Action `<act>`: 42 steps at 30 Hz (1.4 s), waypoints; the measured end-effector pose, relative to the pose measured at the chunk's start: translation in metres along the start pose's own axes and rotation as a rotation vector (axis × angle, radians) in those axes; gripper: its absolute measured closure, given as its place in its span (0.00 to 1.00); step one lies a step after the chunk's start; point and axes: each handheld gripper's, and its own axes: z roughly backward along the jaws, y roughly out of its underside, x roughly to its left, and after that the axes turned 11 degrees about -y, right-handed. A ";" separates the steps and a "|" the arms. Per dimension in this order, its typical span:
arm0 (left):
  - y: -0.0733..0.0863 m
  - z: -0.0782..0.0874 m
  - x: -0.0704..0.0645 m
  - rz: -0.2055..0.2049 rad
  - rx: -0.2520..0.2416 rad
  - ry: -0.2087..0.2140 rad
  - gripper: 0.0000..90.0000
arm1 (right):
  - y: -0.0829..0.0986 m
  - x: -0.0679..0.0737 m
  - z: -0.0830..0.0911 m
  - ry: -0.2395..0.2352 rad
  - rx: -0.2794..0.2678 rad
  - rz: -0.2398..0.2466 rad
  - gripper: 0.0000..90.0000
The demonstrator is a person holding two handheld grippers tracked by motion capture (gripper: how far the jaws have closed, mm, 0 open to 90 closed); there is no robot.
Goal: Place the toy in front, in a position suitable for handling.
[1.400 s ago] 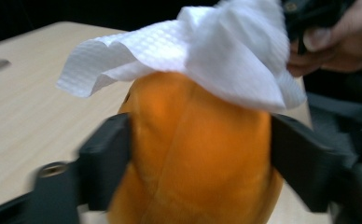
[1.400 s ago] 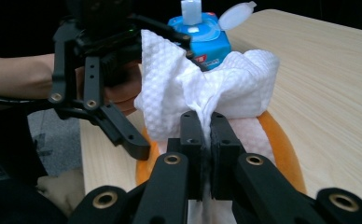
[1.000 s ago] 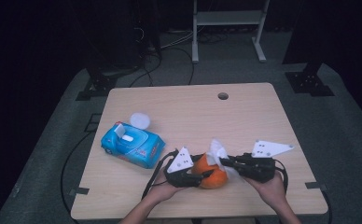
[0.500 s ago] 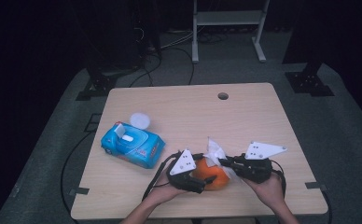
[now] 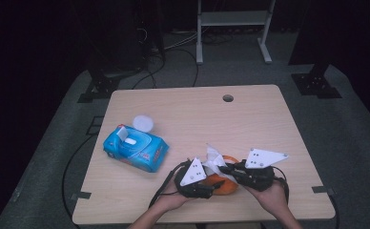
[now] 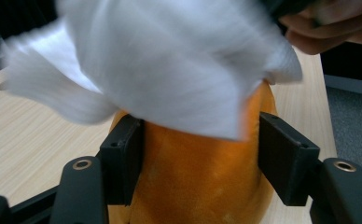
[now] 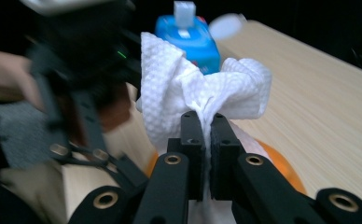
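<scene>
Wiping step, mid-stroke. I am clamping the orange fruit (image 6: pixel 198 186) between the jaws of my left gripper (image 5: pixel 198 182), one pad pressing on each flank, so that the fruit is sitting steady at the near edge of the table (image 5: pixel 250 119), between my two hands. With my right gripper (image 7: pixel 206 126) I am pinching a white wet wipe (image 7: pixel 193 88), the jaws closed together on a gathered fold of it, and I am dragging the loose cloth over the top of the fruit; in the left gripper view the wipe is draping across the fruit's upper side and is blurred, which I read as motion.

The blue wipe pack (image 5: pixel 134 148) is lying well apart at the left of the table, its flap standing up, with a small white lid (image 5: pixel 144 122) just beyond it.

Next move, as I judge it: I am needing to keep the left clamp firm without bruising the skin, then to turn the fruit so the covered flanks are coming under the wipe, while holding the fold tight enough not to slip free.
</scene>
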 end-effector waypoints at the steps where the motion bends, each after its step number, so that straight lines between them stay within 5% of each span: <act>1: 0.001 0.000 0.001 0.004 -0.001 0.003 0.41 | 0.005 -0.006 0.001 -0.004 -0.003 -0.023 0.95; 8: 0.003 0.000 0.003 0.009 -0.004 0.018 0.41 | 0.012 -0.020 0.020 0.066 -0.034 -0.093 0.95; 11: 0.003 -0.001 0.002 -0.002 -0.005 0.029 0.41 | 0.006 -0.010 0.013 0.028 -0.033 -0.051 0.95; 14: 0.004 0.001 0.002 -0.004 -0.003 0.028 0.41 | 0.004 -0.007 0.008 0.040 -0.001 -0.029 0.95; 20: 0.005 0.001 0.002 -0.017 -0.006 0.033 0.40 | 0.018 -0.028 0.024 0.062 -0.049 -0.149 0.95; 22: 0.005 0.001 0.001 -0.026 -0.004 0.032 0.40 | 0.016 -0.026 0.023 0.051 -0.052 -0.131 0.96; 29: 0.008 0.002 0.009 0.027 -0.003 0.009 0.37 | 0.033 -0.042 0.023 0.090 0.006 -0.195 0.96; 31: 0.009 0.002 0.009 0.031 -0.001 0.010 0.37 | 0.036 -0.043 0.026 0.083 -0.014 -0.219 0.95; 34: 0.009 0.001 0.010 0.039 -0.002 0.008 0.36 | 0.028 -0.036 0.026 0.040 -0.066 -0.189 0.95; 37: 0.010 0.002 0.013 0.050 0.004 0.001 0.36 | 0.027 -0.033 0.021 0.025 -0.055 -0.177 0.95; 42: 0.014 0.004 0.020 0.085 0.012 -0.007 0.36 | 0.043 -0.049 0.021 0.068 0.023 -0.269 0.95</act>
